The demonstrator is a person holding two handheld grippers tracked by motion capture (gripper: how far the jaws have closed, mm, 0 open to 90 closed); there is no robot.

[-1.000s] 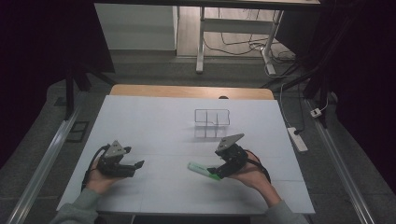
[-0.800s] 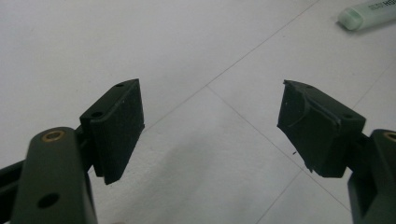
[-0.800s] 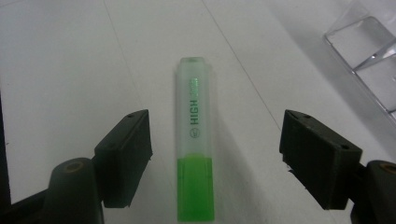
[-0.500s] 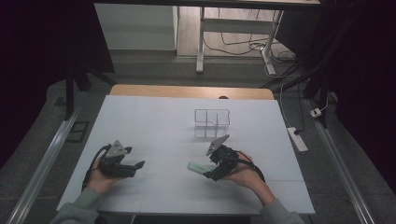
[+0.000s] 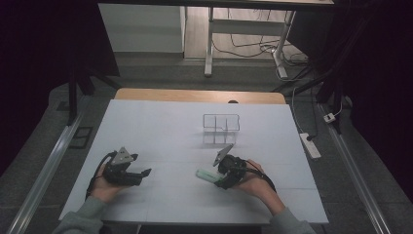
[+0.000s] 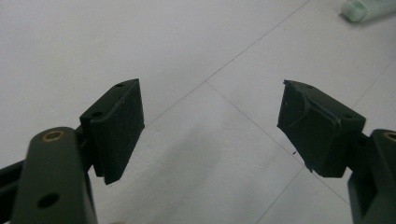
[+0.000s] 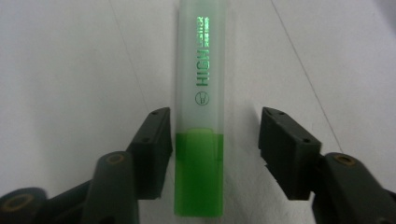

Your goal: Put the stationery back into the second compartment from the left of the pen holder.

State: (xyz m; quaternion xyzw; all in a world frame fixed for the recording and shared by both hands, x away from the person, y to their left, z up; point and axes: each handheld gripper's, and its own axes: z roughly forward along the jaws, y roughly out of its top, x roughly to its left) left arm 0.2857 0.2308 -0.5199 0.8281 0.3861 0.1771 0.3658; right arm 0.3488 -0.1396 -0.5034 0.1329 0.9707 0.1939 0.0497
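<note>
Right tool (image 7: 215, 149) lowered, open astride highlighter (image 7: 201, 116) | left tool (image 6: 210, 130) open | highlighter's tip cropped

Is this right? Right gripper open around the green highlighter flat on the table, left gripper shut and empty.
Not quite. The left gripper is open, not shut: the left gripper view shows its jaws wide apart over bare table. The rest holds: the right gripper is open with the green highlighter lying flat between its jaws.

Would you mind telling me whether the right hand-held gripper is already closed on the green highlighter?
Not yet: the right hand-held gripper is open, its jaws straddling the highlighter with a gap on one side.
</note>
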